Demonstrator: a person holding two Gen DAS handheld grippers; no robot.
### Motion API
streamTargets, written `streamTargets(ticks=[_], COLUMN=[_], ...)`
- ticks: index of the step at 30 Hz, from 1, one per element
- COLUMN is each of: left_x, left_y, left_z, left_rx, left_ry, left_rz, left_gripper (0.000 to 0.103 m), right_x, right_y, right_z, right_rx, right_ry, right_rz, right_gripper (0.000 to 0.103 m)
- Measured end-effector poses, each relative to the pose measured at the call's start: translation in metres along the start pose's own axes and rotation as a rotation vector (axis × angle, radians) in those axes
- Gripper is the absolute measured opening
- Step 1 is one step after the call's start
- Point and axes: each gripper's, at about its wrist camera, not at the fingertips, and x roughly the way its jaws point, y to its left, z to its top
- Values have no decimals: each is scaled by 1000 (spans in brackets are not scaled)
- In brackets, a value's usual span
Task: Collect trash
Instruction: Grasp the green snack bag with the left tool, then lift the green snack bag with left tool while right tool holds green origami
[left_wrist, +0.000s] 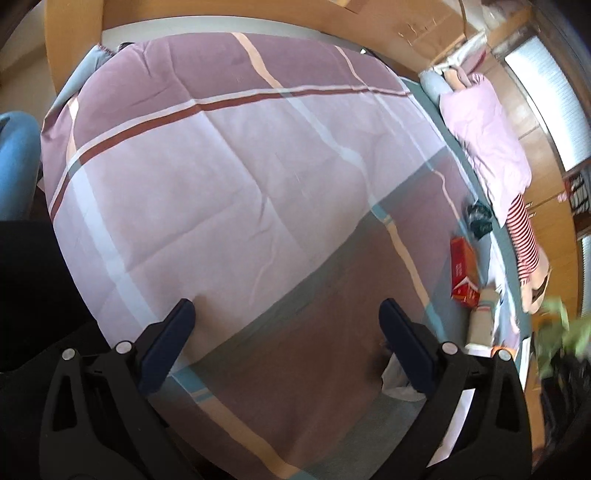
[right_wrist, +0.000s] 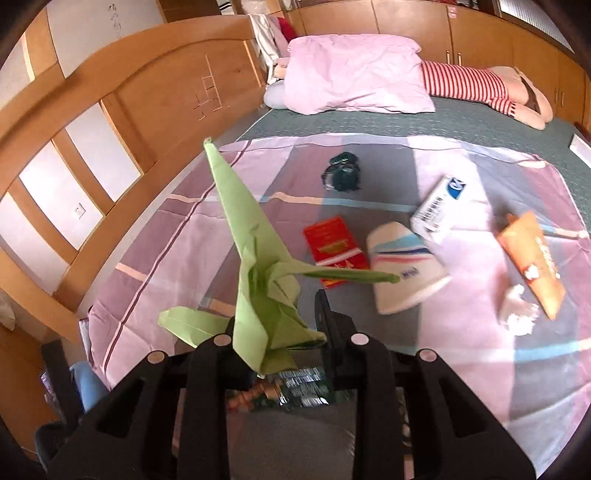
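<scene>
Left wrist view
- Left gripper (left_wrist: 286, 317): jaws stand wide apart with nothing between them, pointing down at the bed.
- Quilt (left_wrist: 207, 155): pink and mauve with stripes, spread flat over most of the bed.
- Red box (left_wrist: 462, 271): lies on the quilt's far right edge, well apart from the jaws.
- Dark wrapper (left_wrist: 478, 219): crumpled, just beyond the red box.
- Pink pillow (left_wrist: 487, 136): on the green sheet at the right, with a red-striped soft toy (left_wrist: 522, 229) beside it.
- Green blur (left_wrist: 561, 328): at the right edge, too smeared to tell more.

Right wrist view
- Right gripper (right_wrist: 291, 332): jaws drawn narrow, pinching the base of a folded green paper (right_wrist: 255, 266) held up above the quilt.
- Trash on the quilt: red box (right_wrist: 334, 245), white cup (right_wrist: 402, 269) on its side, white carton (right_wrist: 437, 208), orange packet (right_wrist: 532, 258), crumpled tissue (right_wrist: 517, 308), dark wrapper (right_wrist: 341, 171).
- Headboard (right_wrist: 122, 107): wooden, curving along the left.
- Pink pillow (right_wrist: 354, 74): at the far end of the bed, the striped soft toy (right_wrist: 465, 83) to its right.
</scene>
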Motion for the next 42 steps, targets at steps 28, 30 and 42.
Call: streamTargets(ticks=[28,30,42], left_x=[54,48,44], left_y=[-155,-149,-150], left_z=[-93,-87,-86], left_rx=[1040,1027,985], left_ry=[118,103,105], left_rz=[-8,-15,-59], left_gripper=[71,51,3], right_x=[-122,-119,-110], right_y=[-91,-84,-78], right_z=[-159,-157,-158], right_rx=[296,287,306], right_ry=[95,97,109], right_rz=[-197,-185,-167], right_gripper=[28,28,28])
